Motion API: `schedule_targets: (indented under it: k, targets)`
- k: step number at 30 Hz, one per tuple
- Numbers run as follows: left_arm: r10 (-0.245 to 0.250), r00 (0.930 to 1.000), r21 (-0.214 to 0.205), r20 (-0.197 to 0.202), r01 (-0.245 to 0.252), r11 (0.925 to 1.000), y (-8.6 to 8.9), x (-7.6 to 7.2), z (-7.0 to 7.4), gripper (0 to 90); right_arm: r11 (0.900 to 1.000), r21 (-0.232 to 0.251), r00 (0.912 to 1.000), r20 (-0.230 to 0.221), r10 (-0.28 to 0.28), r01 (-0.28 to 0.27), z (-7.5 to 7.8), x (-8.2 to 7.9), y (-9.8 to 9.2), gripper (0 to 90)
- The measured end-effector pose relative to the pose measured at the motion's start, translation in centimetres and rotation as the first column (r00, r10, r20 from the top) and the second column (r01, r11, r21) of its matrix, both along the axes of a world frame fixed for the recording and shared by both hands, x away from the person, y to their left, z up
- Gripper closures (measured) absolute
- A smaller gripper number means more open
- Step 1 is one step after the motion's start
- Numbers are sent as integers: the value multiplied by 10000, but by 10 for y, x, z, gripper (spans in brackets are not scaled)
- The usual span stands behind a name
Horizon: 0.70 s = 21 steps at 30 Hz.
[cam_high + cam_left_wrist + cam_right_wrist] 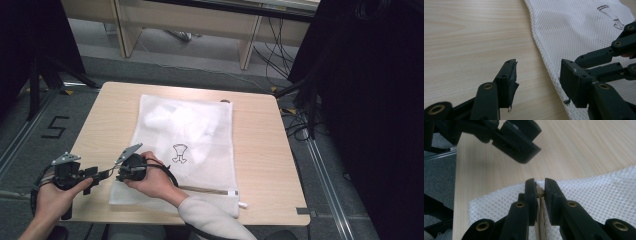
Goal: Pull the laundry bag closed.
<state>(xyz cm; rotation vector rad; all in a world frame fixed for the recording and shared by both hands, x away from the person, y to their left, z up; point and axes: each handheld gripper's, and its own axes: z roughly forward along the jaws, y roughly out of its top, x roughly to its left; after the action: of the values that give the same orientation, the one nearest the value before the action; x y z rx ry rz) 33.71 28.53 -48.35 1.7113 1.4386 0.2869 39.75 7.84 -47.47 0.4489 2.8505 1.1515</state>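
A white mesh laundry bag (185,135) lies flat on the wooden table (260,145), with something white inside its far half and a zipper (205,189) along its near edge. My right gripper (118,176) is at the bag's near left corner. In the right gripper view its jaws (539,187) are shut on the small beige zipper pull (539,193) at the end of the zipper (540,220). My left gripper (102,175) stands open just left of that corner; its jaws (537,72) straddle the bag's edge (549,65) without touching it.
The bag carries a small black garment drawing (180,152). Bare table wood (469,37) runs left of the bag. The table's left edge (455,195) is close by, with grey floor beyond. Desk legs (248,47) and cables (295,120) lie behind the table.
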Motion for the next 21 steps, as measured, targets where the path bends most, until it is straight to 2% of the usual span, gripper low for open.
schedule_targets:
  k: [1,2,3,5,9,12,18,19,21]
  targets:
    - [-88,10000,-119,6,88,9999,0,0,0,460,10000,14,9999,-47,-93,93,2,0,-1,817]
    - [-146,9999,-347,53,148,9993,0,0,0,453,10000,14,9999,114,-40,39,5,1,-1,817]
    - [-232,9997,-374,-63,230,9990,0,-1,0,444,9999,49,9998,165,-105,104,7,1,-2,816]
    - [-441,9990,-572,-47,438,9974,-1,-1,1,440,9999,122,9998,145,-107,105,9,3,-2,817]
    - [-1115,9937,-1028,-72,1102,9886,-8,-4,1,440,9999,119,9999,84,-125,124,12,4,-3,817]
    - [-1581,9866,-939,-399,1538,9836,-12,-4,-2,435,9998,119,9998,42,-171,171,15,5,-4,817]
    - [-1916,9782,-1028,-798,1831,9777,-16,-3,-6,442,9994,279,9997,54,-225,224,20,6,-4,817]
    - [-1948,9774,-1042,-819,1860,9770,-17,-3,-7,446,9997,225,9996,282,23,-29,21,8,-4,817]
    - [-1991,9760,-1011,-886,1900,9766,-19,-3,-7,451,9997,233,9997,212,-123,118,23,7,-4,817]
